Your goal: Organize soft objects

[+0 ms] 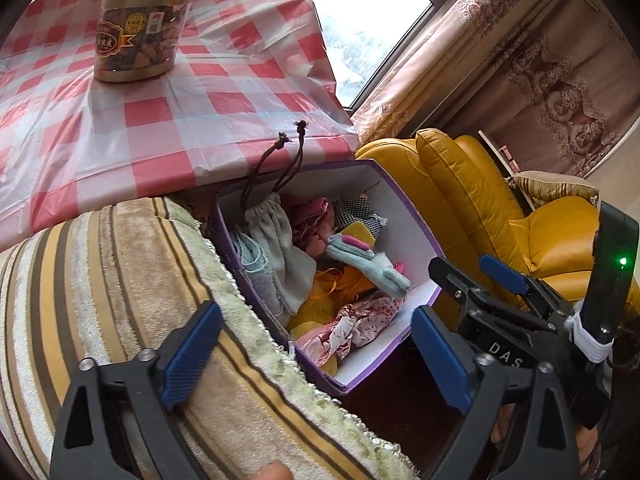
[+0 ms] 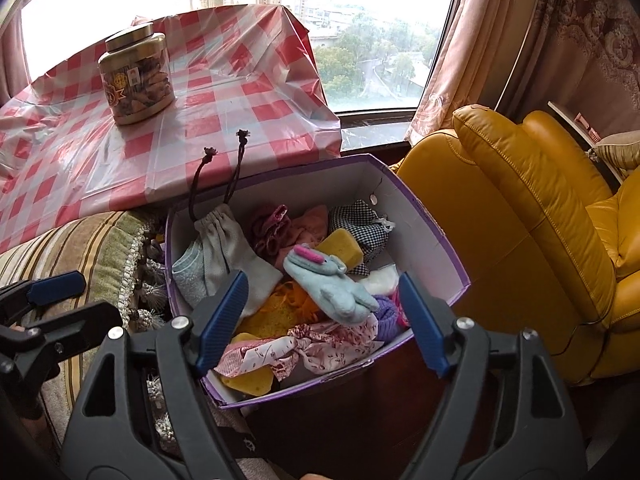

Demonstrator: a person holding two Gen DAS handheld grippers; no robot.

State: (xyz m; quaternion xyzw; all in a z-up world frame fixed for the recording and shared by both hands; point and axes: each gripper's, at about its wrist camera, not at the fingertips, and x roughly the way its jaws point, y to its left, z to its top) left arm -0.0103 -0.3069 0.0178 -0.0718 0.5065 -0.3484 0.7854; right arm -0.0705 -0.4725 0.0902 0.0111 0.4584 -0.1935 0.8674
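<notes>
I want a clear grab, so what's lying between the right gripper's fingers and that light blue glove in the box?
In the right wrist view, nothing: the open right gripper frames the light blue glove, which lies on top of the pile.

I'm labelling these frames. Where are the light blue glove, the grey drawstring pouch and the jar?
light blue glove [image 2: 340,286], right wrist view, on its palm.
grey drawstring pouch [image 2: 224,248], right wrist view, on its cloth body.
jar [image 1: 140,36], left wrist view, on its label.

Both wrist views near, angled down into shared box [image 1: 416,240] [image 2: 420,240].
</notes>
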